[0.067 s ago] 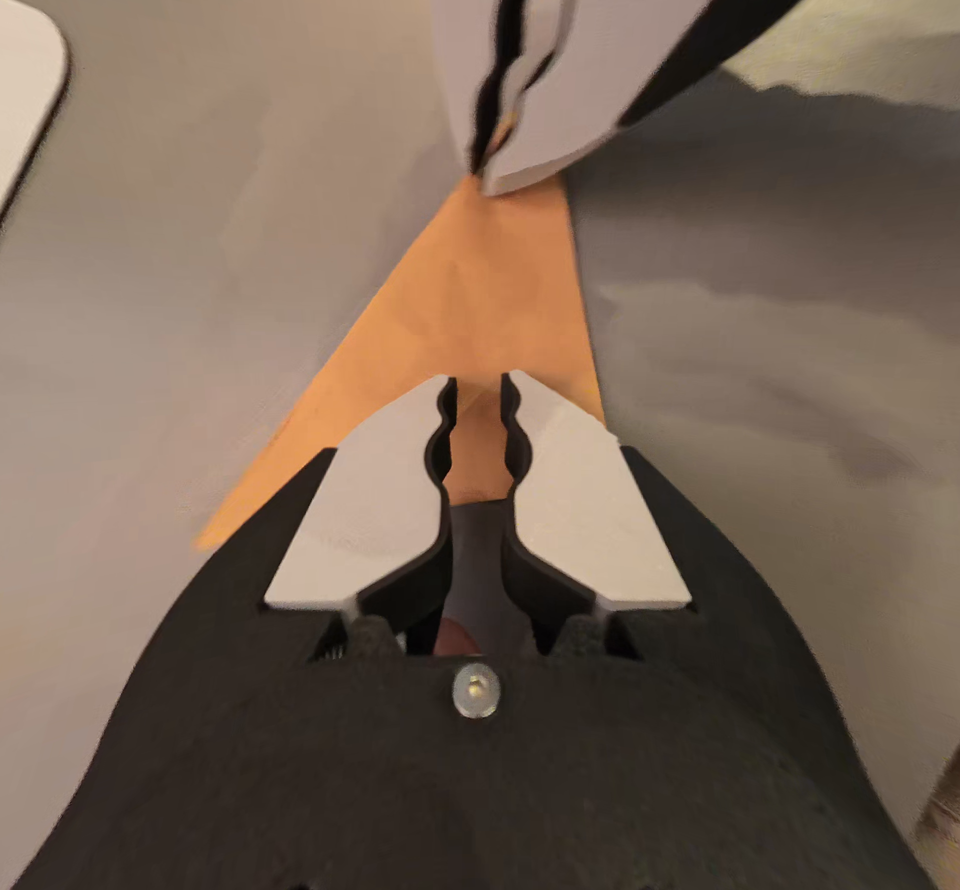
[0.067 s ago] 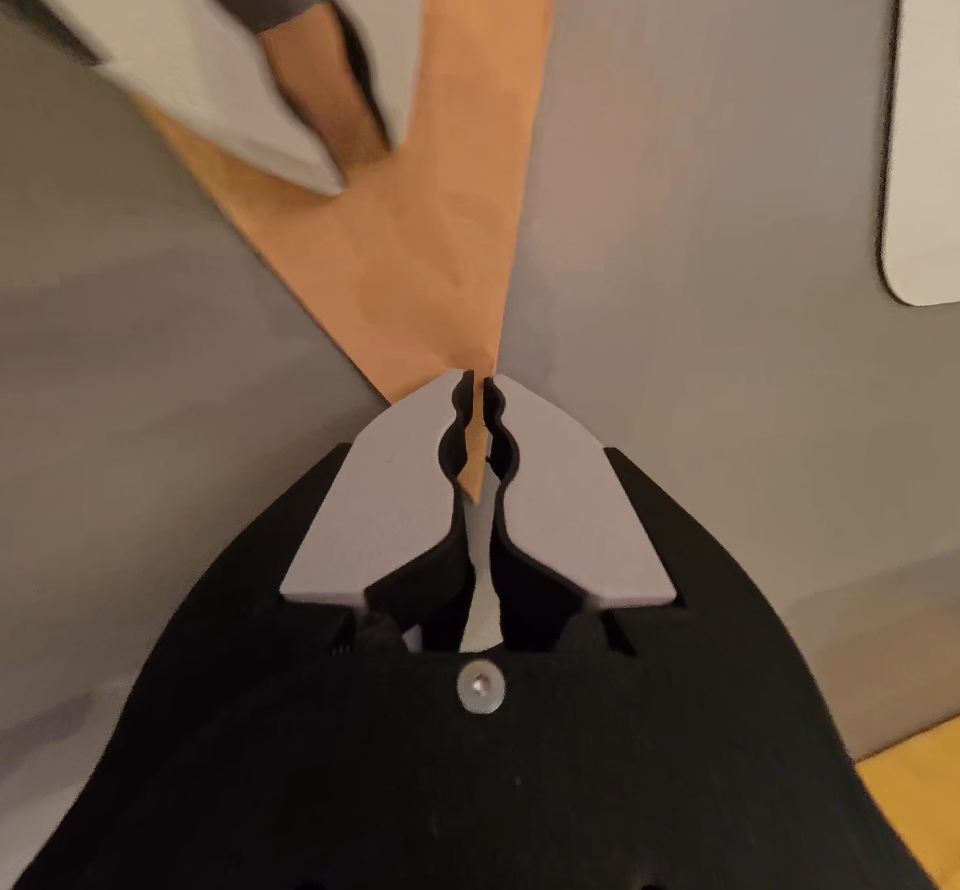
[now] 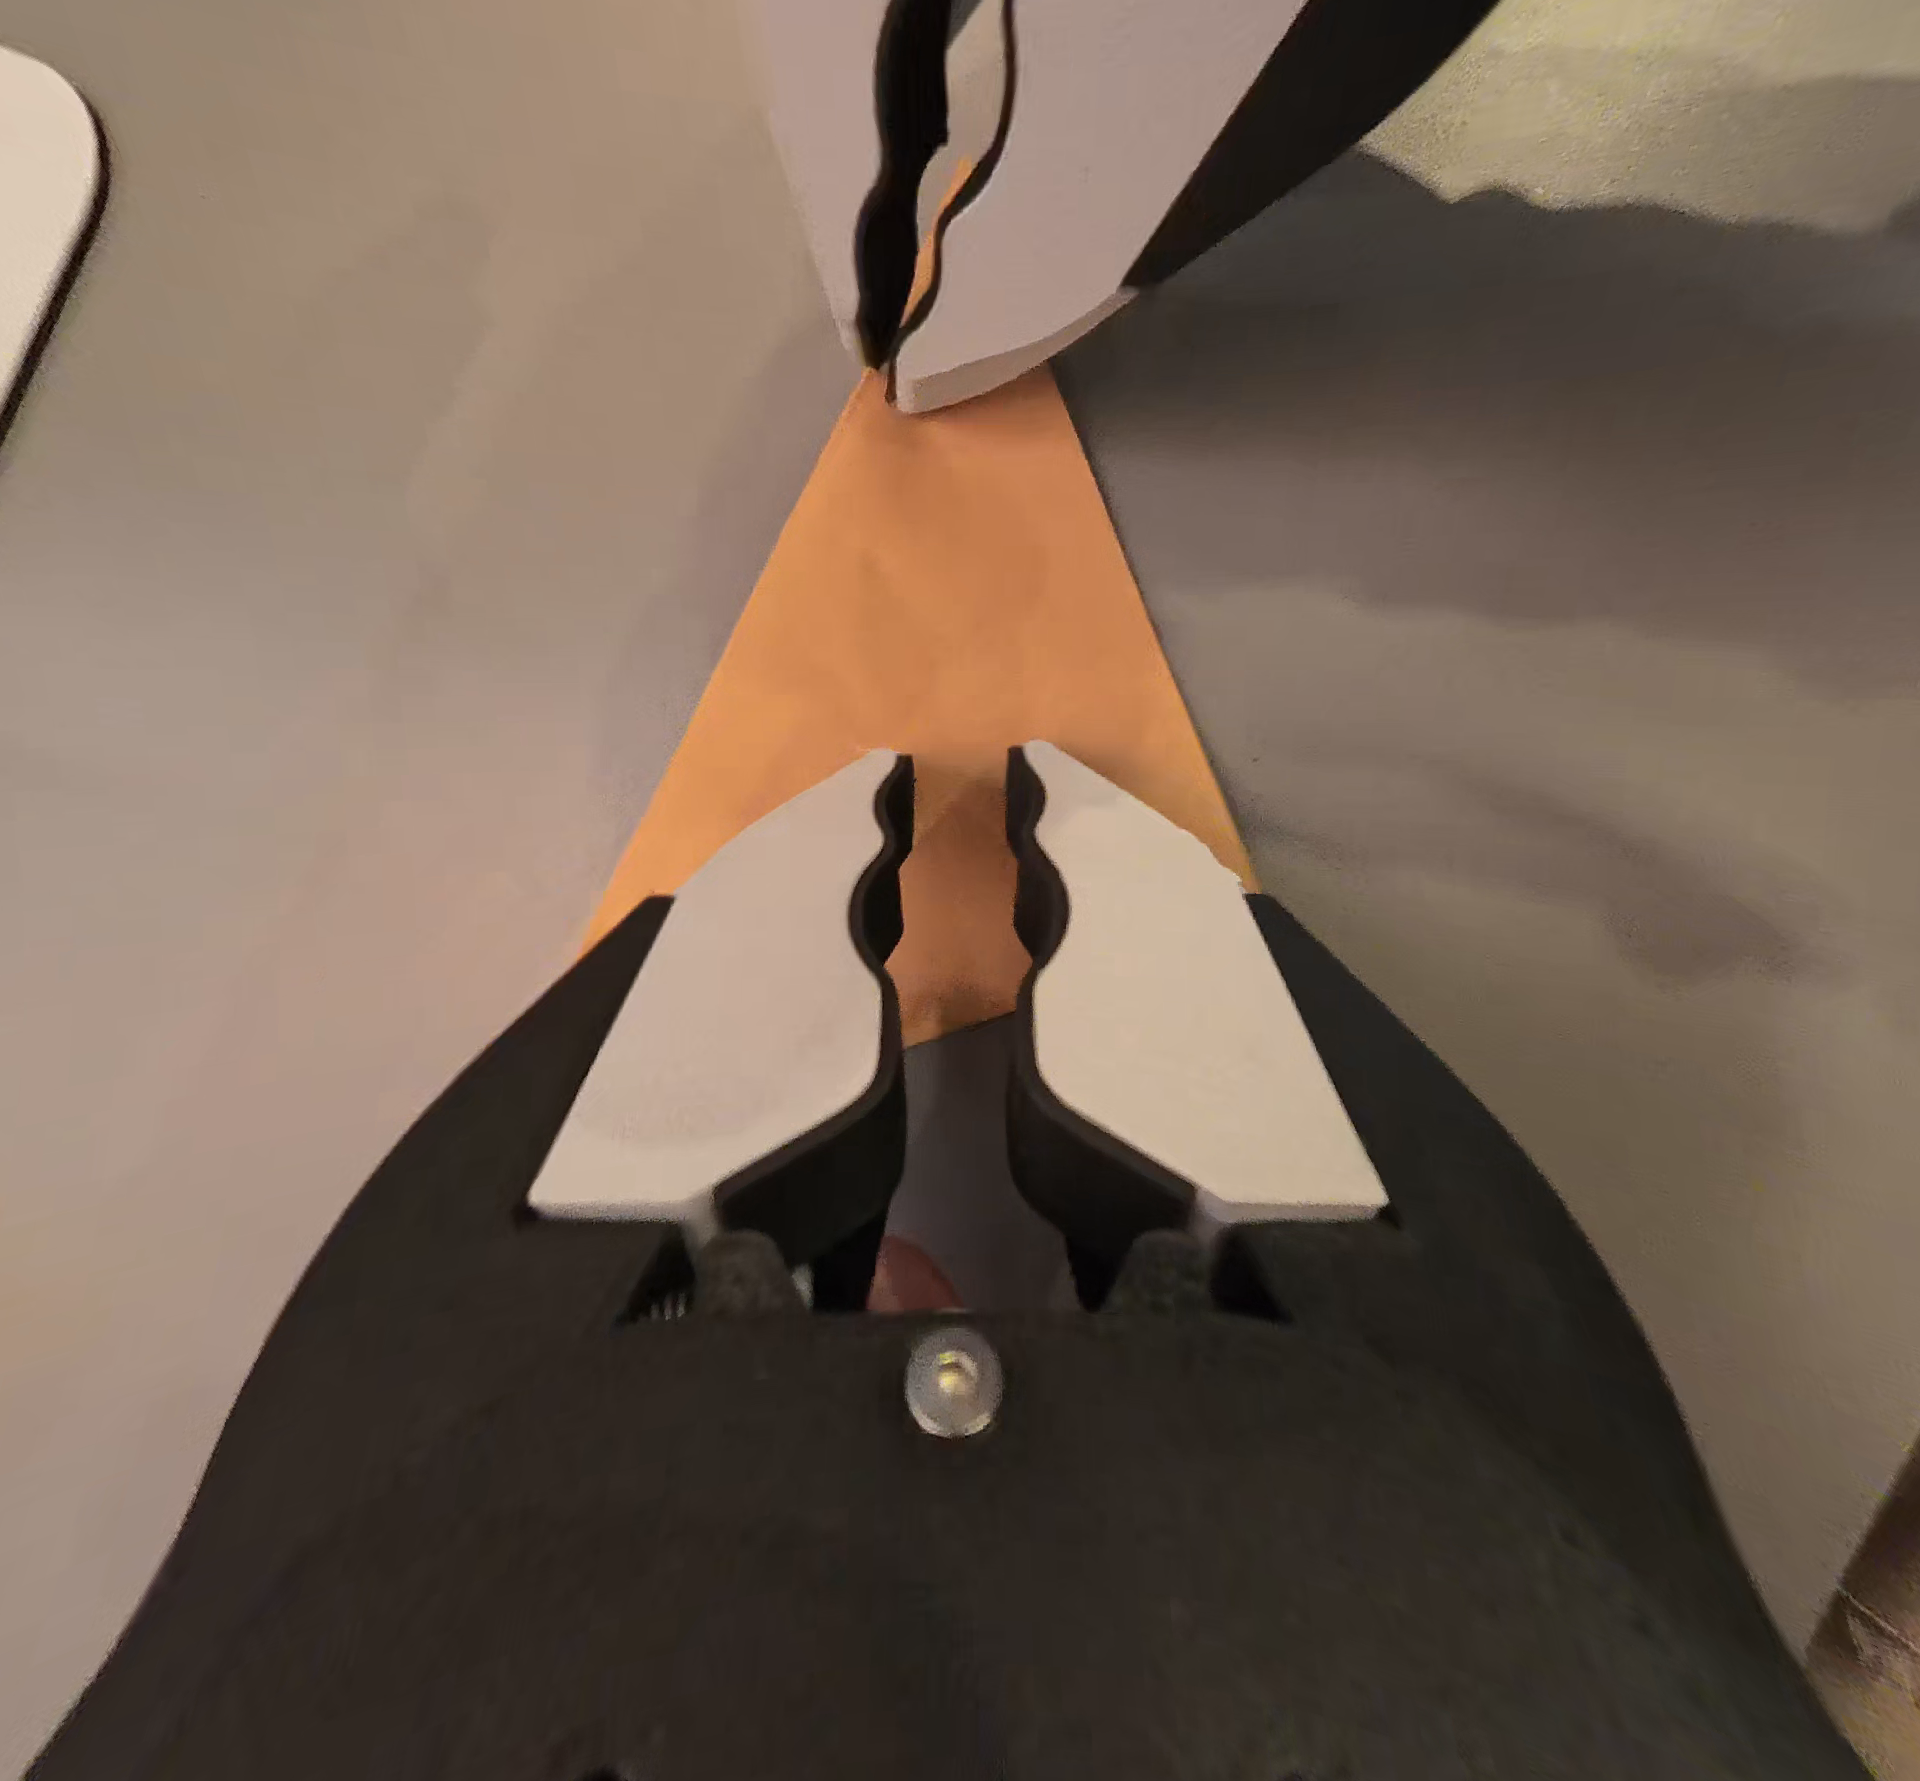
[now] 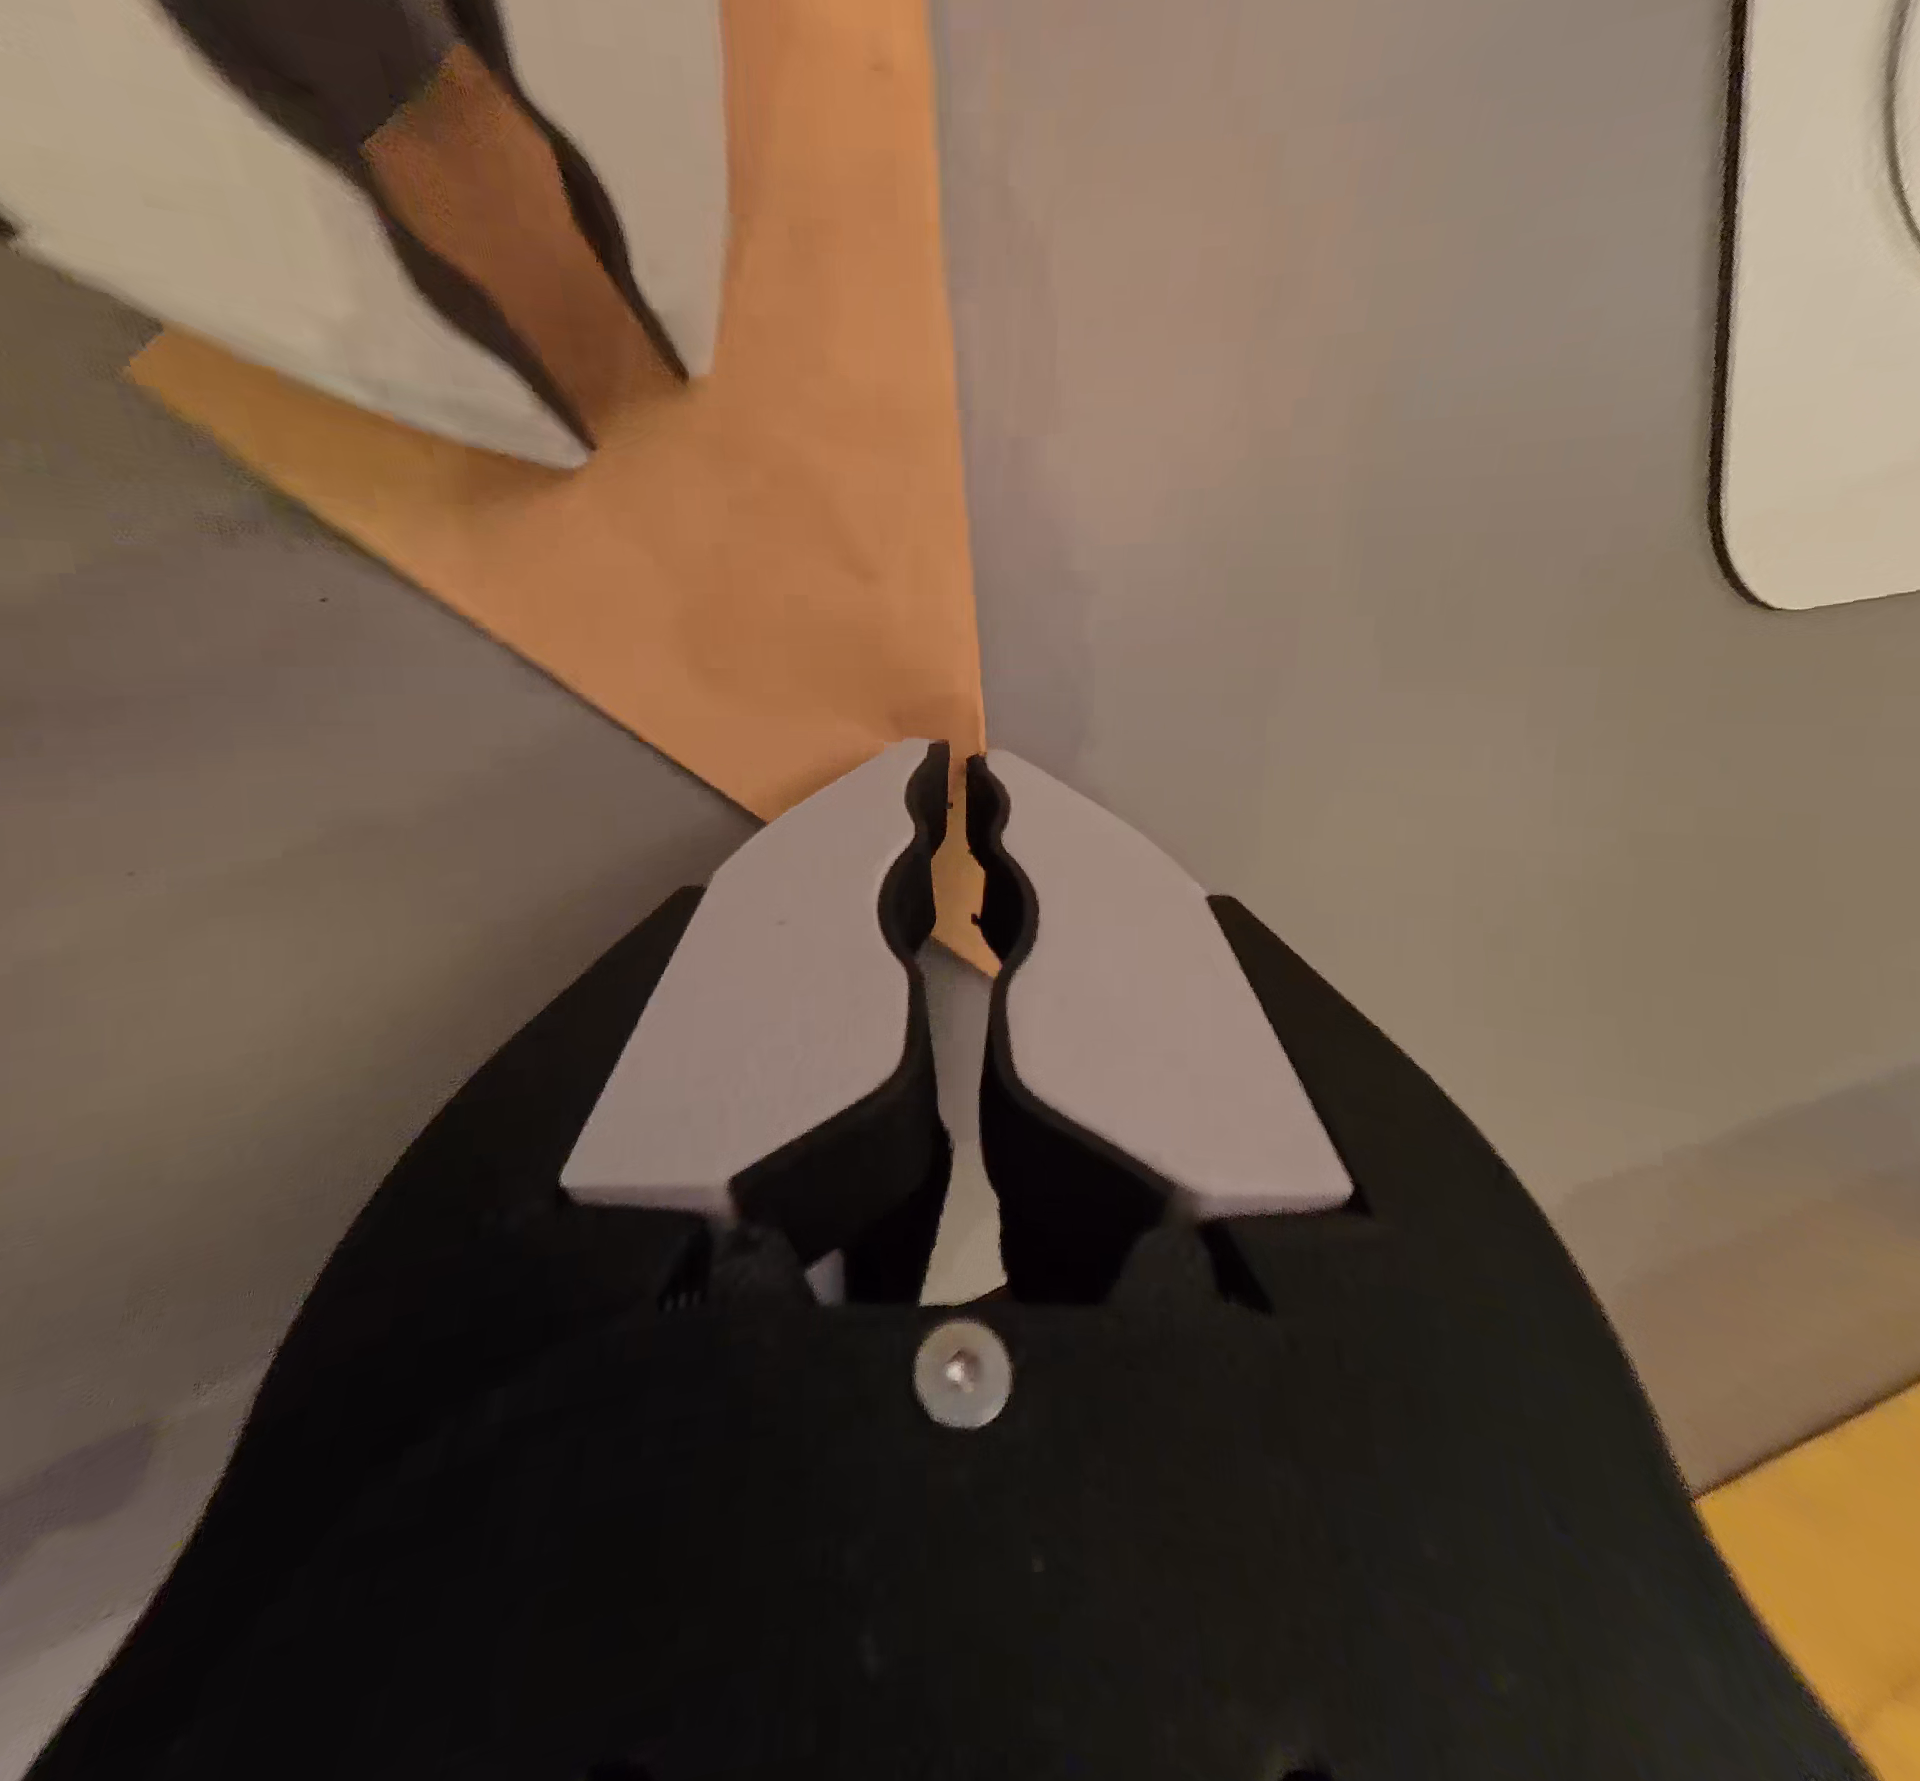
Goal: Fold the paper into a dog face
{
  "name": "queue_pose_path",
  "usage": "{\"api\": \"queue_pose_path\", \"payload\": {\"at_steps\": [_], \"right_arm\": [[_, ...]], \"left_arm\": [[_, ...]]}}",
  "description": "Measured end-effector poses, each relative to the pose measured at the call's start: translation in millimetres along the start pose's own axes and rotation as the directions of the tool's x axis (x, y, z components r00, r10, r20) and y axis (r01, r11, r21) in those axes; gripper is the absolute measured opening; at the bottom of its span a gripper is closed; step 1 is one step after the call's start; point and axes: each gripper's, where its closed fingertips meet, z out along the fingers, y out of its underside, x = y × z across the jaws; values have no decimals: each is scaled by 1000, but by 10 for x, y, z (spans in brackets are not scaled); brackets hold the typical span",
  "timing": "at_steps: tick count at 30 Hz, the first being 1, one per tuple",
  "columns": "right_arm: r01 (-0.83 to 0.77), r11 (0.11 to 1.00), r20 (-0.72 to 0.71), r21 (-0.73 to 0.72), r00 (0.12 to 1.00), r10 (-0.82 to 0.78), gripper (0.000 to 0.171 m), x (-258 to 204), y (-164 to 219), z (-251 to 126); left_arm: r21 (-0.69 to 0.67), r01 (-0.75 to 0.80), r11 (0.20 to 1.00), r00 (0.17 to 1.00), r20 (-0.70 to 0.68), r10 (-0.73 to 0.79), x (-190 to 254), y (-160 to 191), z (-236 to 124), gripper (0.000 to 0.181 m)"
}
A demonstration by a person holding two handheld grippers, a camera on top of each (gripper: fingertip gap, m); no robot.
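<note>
An orange paper [image 3: 935,609], folded to a triangle, lies on the grey table [image 3: 364,588]. My left gripper [image 3: 962,760] is over the paper's near end with a narrow gap between its fingers, and the paper shows through that gap. My right gripper [image 4: 958,755] is shut on the paper's pointed corner, and a sliver of orange shows between its pads. In the left wrist view the right gripper [image 3: 891,381] comes in from the top and pinches the far corner. In the right wrist view the paper [image 4: 748,536] runs up to the left gripper [image 4: 634,412] at the upper left.
A white mat with a dark rim and rounded corner lies at the left edge of the left wrist view [image 3: 31,204] and at the right edge of the right wrist view [image 4: 1829,277]. A yellow wooden strip [image 4: 1818,1575] shows at the bottom right. Some 8 cm of space lies between my two pairs of fingers.
The left gripper now covers more of the paper's near left corner. The right gripper's tip sits slightly further left in the left wrist view. Both finger gaps look unchanged.
</note>
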Motion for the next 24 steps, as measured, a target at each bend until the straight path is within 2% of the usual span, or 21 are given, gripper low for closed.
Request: {"api": "queue_pose_path", "payload": {"at_steps": [3,7,12,14,24], "right_arm": [[-35,998,20,44,999,35,6,-14,-35,-15],[-266,956,101,124,962,255,11,117,30,-233],[-478,875,190,74,868,458,23,112,271,-215],[-510,859,225,50,843,488,29,42,314,-157],[-600,794,406,99,753,519,36,-93,164,-187]], "left_arm": [[6,-15,1000,1000,7,15,-7,-29,-8,22],[31,12,999,1000,5,-12,-89,-34,-39,22],[22,14,1000,1000,1,-14,-93,16,3,20],[24,-4,1000,1000,11,4,-92,9,5,20],[41,-1,999,1000,-2,1,-69,2,14,15]]}}
